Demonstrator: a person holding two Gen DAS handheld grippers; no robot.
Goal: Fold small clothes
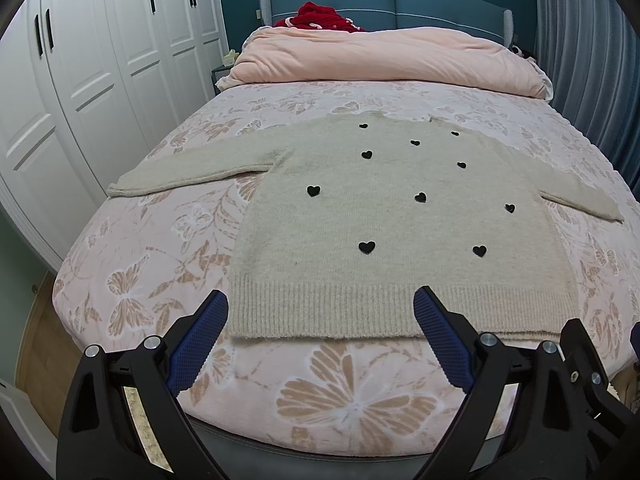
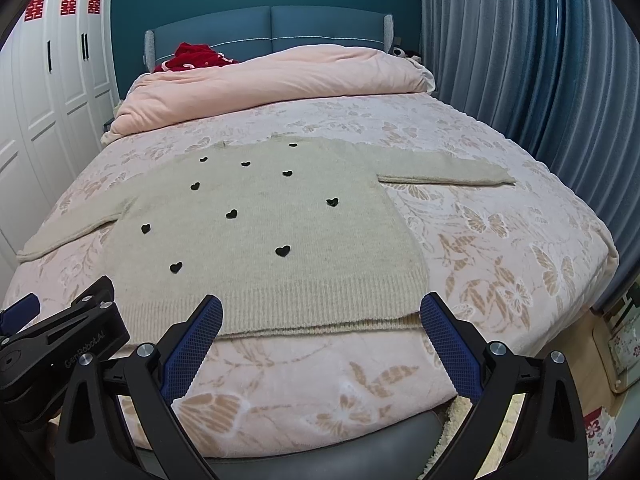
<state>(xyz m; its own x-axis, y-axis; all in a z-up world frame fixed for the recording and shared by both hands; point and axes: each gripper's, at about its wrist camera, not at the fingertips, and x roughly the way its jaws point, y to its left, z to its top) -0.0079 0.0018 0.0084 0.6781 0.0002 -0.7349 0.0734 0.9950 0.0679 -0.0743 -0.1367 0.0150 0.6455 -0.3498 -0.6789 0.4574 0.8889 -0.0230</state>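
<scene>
A beige knit sweater (image 1: 384, 220) with small black hearts lies flat and face up on the bed, both sleeves spread out to the sides, ribbed hem toward me. My left gripper (image 1: 320, 300) hovers open over the left half of the hem, blue fingers (image 1: 200, 340) wide apart, holding nothing. In the right wrist view the same sweater (image 2: 260, 232) fills the middle, and my right gripper (image 2: 320, 308) is open above the right part of the hem. The left gripper's black body (image 2: 60, 344) shows at that view's lower left.
The bed (image 1: 160, 272) has a pink butterfly-print cover. A folded pink duvet (image 1: 380, 56) and a red garment (image 1: 324, 16) lie at the headboard end. White wardrobes (image 1: 80, 80) stand to the left, blue curtains (image 2: 540, 80) to the right.
</scene>
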